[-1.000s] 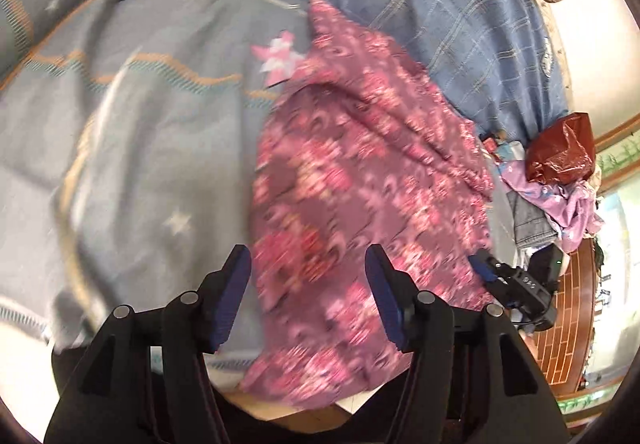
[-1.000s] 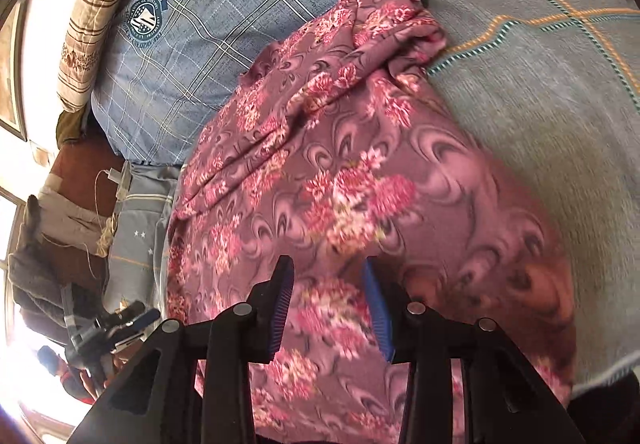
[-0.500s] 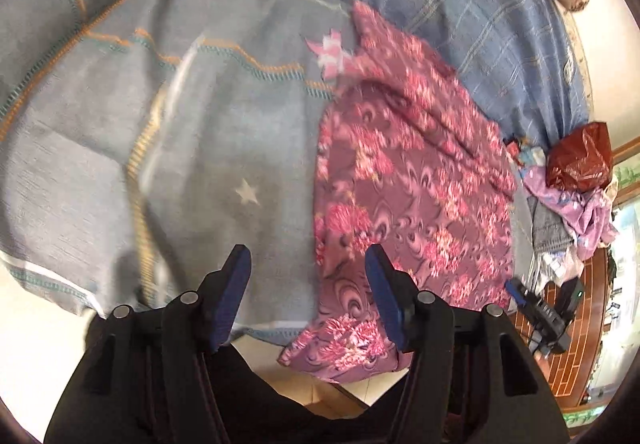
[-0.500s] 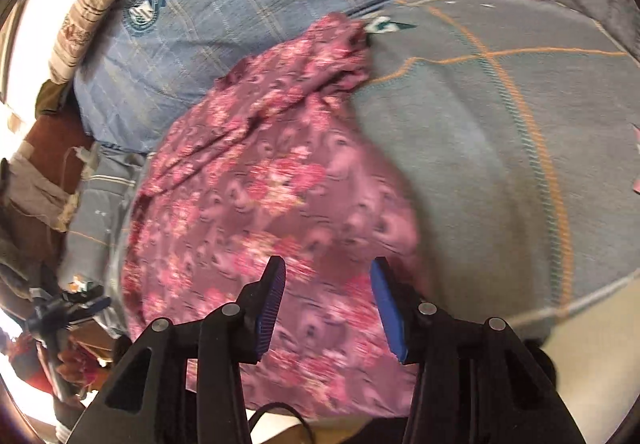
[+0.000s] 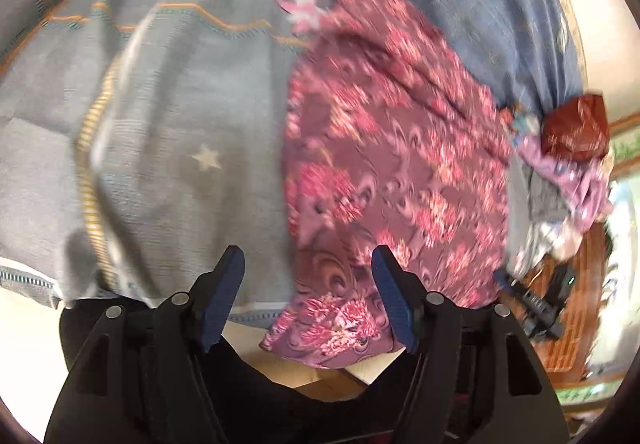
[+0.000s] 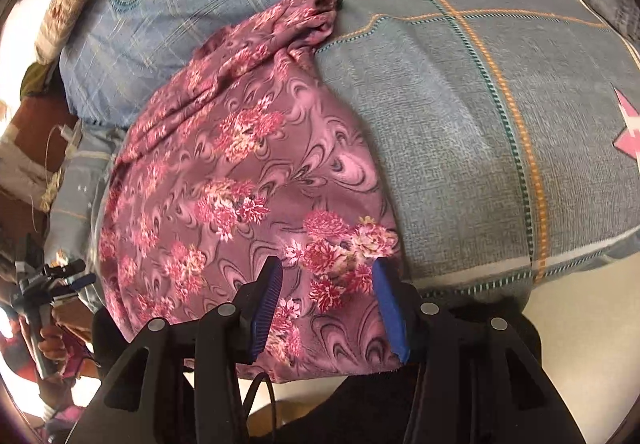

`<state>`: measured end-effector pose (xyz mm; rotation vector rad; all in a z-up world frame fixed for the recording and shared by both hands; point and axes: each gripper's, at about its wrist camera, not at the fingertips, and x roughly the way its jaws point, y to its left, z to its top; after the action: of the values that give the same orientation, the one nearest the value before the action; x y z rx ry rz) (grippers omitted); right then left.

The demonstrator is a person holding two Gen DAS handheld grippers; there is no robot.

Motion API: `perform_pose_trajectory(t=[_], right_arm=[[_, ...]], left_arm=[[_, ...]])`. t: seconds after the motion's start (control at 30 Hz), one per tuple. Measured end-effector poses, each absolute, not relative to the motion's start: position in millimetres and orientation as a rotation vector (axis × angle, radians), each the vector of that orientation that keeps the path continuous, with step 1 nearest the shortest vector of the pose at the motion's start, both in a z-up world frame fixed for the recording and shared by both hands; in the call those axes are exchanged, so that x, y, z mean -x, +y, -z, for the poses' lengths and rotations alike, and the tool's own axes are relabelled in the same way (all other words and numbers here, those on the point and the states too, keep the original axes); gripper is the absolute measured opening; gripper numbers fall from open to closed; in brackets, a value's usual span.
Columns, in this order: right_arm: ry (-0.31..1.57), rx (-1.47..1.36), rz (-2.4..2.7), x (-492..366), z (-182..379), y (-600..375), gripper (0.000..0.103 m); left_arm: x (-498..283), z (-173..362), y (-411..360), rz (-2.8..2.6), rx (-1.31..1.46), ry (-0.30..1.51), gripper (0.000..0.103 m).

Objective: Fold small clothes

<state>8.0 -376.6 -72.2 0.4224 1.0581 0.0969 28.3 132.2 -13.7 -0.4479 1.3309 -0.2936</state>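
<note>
Both claws just opened wider — floral garment [image 6: 248, 179] released, lying flat.

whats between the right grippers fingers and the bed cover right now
The floral garment. In the right wrist view its near hem lies under the open right gripper, covering the grey bed cover there.

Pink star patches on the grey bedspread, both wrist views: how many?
1 pink star patch, beside the far end of the mauve floral garment on the grey bedspread. The garment could hide more.
</note>
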Motion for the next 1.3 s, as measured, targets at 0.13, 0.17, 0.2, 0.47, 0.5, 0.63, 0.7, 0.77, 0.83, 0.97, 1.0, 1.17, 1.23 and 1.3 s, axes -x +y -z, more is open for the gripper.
perform_pose_trajectory(t=[0.13, 0.17, 0.2, 0.47, 0.5, 0.63, 0.7, 0.77, 0.83, 0.97, 1.0, 1.17, 1.23, 1.3], right_arm=[[1.057, -0.431, -0.110, -16.2, 76.5, -376.9, 0.049], [1.050, -0.438, -0.113, -17.3, 76.5, -377.5, 0.051], [1.049, -0.439, -0.118, -18.2, 75.8, -377.9, 0.052], [1.055, -0.416, -0.077, -15.9, 75.1, -386.3, 0.058], [1.063, -0.407, -0.077, -16.1, 76.8, -386.0, 0.059], [1.070, -0.378, -0.137, -17.1, 74.3, -372.6, 0.068], [1.080, -0.355, -0.148, -18.6, 74.7, -367.9, 0.069], [1.078, -0.344, -0.150, -17.6, 74.6, -364.9, 0.069], [1.066, -0.331, -0.158, -15.3, 74.9, -363.7, 0.069], [1.045, -0.295, -0.145, -11.3, 75.2, -360.8, 0.062], [1.048, -0.304, -0.144, -10.8, 74.6, -361.7, 0.062], [1.064, -0.340, -0.154, -12.1, 74.9, -368.7, 0.064], [1.050, -0.316, -0.157, -11.0, 76.0, -366.3, 0.064], [1.034, -0.277, -0.157, -9.3, 76.4, -361.7, 0.063]], left_arm=[[-27.1, 25.7, 107.4, 0.300, 0.392, 1.382, 0.065], [-27.2, 30.6, 103.2, 0.300, 0.394, 1.398, 0.065], [-26.6, 37.2, 97.7, 0.295, 0.401, 1.421, 0.065], [-14.0, 38.2, 79.2, 0.336, 0.366, 1.384, 0.081], [-14.2, 38.1, 77.5, 0.339, 0.362, 1.384, 0.082], [-14.7, 39.8, 74.4, 0.381, 0.409, 1.391, 0.082], [-14.0, 40.2, 76.2, 0.392, 0.430, 1.383, 0.082], [-12.5, 41.6, 79.0, 0.433, 0.492, 1.377, 0.082], [-11.6, 44.0, 80.3, 0.451, 0.529, 1.368, 0.082], [-11.7, 44.0, 85.9, 0.433, 0.554, 1.350, 0.067], [-11.2, 44.1, 88.2, 0.442, 0.564, 1.348, 0.067], [-9.9, 48.3, 92.9, 0.479, 0.584, 1.360, 0.069], [-10.6, 48.3, 92.6, 0.482, 0.591, 1.361, 0.072], [-10.9, 48.1, 90.9, 0.487, 0.593, 1.360, 0.073]])
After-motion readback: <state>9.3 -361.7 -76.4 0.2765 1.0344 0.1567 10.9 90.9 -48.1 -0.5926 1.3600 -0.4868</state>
